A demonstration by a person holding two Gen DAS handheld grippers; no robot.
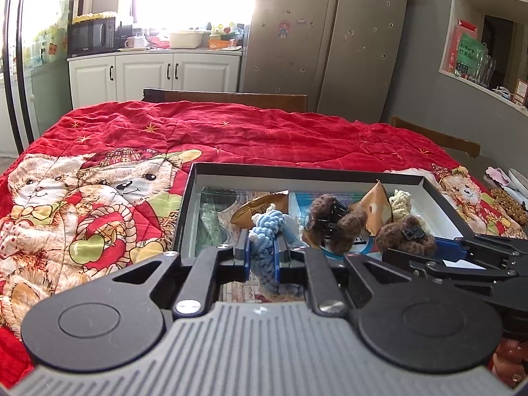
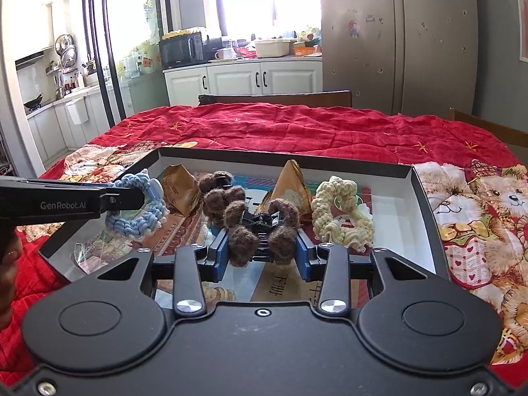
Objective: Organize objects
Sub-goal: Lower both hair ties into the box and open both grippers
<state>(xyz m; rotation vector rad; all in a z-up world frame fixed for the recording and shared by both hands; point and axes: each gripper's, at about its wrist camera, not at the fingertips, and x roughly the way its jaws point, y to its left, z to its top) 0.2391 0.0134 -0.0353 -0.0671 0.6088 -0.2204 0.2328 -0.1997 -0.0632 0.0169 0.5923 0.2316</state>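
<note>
A shallow black-rimmed box [image 1: 297, 172] [image 2: 425, 198] lies on the red quilt. My left gripper [image 1: 263, 248] is shut on a blue braided rope ring [image 1: 265, 227] at the box's near left; in the right wrist view that gripper [image 2: 132, 198] enters from the left with the ring [image 2: 138, 208]. My right gripper [image 2: 262, 247] is shut on a brown fuzzy hair claw [image 2: 260, 227], low over the box floor; it also shows as the right gripper [image 1: 445, 251] with the claw [image 1: 404, 236]. A second brown fuzzy claw [image 2: 217, 194], a cream rope ring [image 2: 343, 214] and two brown paper packets [image 2: 180, 189] [image 2: 292, 186] lie inside.
The red teddy-bear quilt [image 1: 115, 198] covers the table around the box. Wooden chair backs [image 1: 231, 95] stand behind it, with a fridge [image 1: 330, 33] and white cabinets [image 1: 148, 72] beyond. A brown patterned item [image 1: 508, 201] lies at the right edge. A hand [image 2: 8, 260] holds the left tool.
</note>
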